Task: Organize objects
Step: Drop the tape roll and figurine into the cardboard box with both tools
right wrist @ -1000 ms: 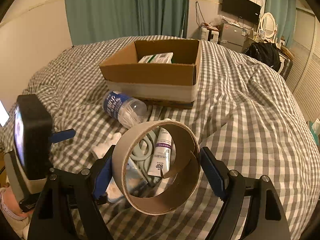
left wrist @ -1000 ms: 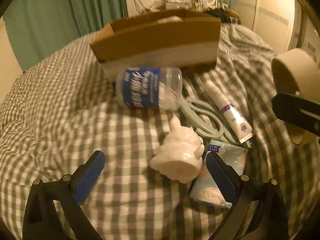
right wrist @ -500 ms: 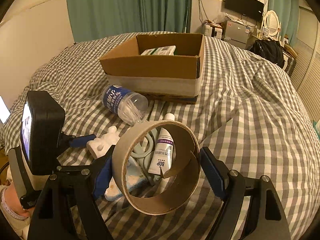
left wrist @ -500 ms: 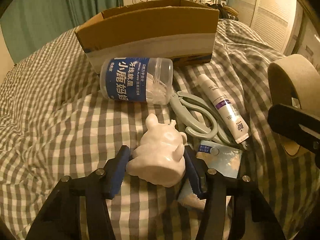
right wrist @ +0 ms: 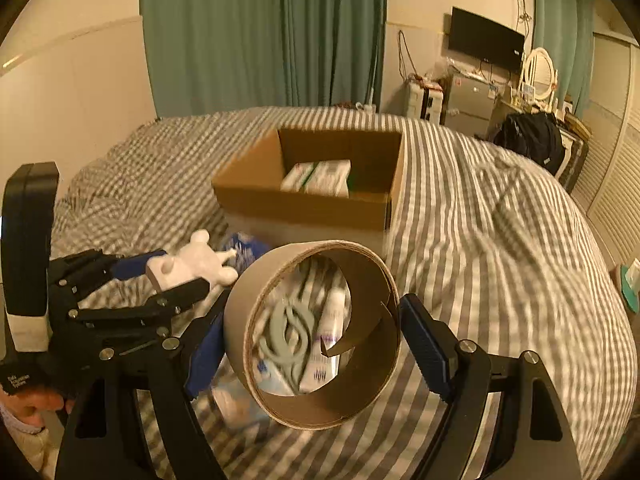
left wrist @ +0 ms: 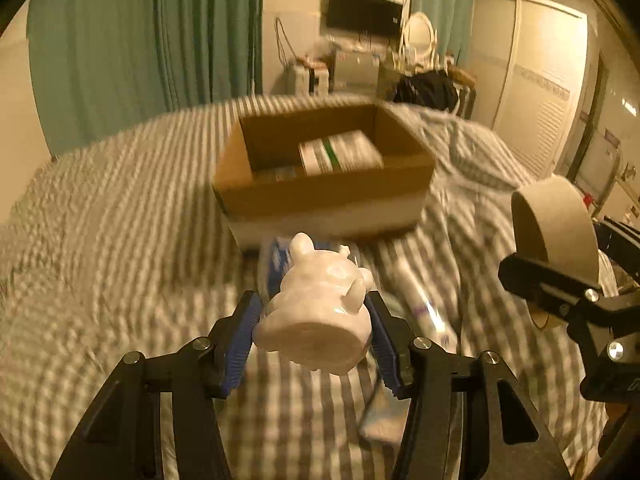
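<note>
White animal figurine (left wrist: 316,308) clamped in the left gripper (left wrist: 314,332), lifted clear above the checked bedspread (left wrist: 100,248).

Gripped on both flanks between blue-padded fingers (left wrist: 240,340), flat base facing the camera, head pointing toward the open cardboard box (left wrist: 324,196) just beyond. Inside that box, a white-and-green carton (left wrist: 340,156). Held alongside at similar height, the right gripper (right wrist: 316,344), squeezing a brown cardboard ring (right wrist: 312,340) from both sides, opening facing the lens. Through the ring, grey scissors (right wrist: 286,336) and a tube (right wrist: 334,316) lying on the bedspread. Background blurred.
</note>
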Tool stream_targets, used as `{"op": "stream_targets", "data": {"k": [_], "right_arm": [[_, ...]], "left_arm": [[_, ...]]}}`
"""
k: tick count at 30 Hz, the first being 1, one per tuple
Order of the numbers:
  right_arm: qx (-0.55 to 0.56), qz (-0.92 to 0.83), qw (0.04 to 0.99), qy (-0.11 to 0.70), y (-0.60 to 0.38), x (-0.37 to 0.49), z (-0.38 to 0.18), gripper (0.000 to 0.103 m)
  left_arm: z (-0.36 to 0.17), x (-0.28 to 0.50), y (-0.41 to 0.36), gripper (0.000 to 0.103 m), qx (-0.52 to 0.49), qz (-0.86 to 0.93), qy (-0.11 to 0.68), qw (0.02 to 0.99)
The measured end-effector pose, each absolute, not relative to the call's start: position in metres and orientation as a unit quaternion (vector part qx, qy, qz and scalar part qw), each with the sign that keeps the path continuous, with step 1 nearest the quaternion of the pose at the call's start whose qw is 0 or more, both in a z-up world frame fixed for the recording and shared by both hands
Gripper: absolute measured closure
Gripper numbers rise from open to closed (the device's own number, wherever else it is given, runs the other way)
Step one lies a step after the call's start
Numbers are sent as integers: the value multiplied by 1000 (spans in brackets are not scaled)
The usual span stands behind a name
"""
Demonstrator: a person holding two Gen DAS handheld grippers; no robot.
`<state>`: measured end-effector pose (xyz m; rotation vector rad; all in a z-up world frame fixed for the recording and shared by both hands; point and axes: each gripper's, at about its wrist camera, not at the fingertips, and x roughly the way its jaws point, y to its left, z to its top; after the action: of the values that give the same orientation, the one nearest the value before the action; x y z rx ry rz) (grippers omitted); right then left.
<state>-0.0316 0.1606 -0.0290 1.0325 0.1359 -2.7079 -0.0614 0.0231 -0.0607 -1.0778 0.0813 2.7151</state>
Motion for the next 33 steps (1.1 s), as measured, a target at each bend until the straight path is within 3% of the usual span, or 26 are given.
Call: {"op": "stream_targets", "data": {"k": [10,15,24,33], "right_arm": [[302,-943,136,31,159,-107,28,22],[316,-935,161,-25,165,-173,39,22],[350,-926,138,-19,162,-266,4,22],[375,-917,133,-29,174,-295,-46,22]], "left_arm": [[-1,-129,18,48,-291,953,37,77],[4,-178,12,48,-289,955,22,68],[-29,-244,17,48,-313,947,21,68],[-61,-270,29,48,-340,936,17,87]]}}
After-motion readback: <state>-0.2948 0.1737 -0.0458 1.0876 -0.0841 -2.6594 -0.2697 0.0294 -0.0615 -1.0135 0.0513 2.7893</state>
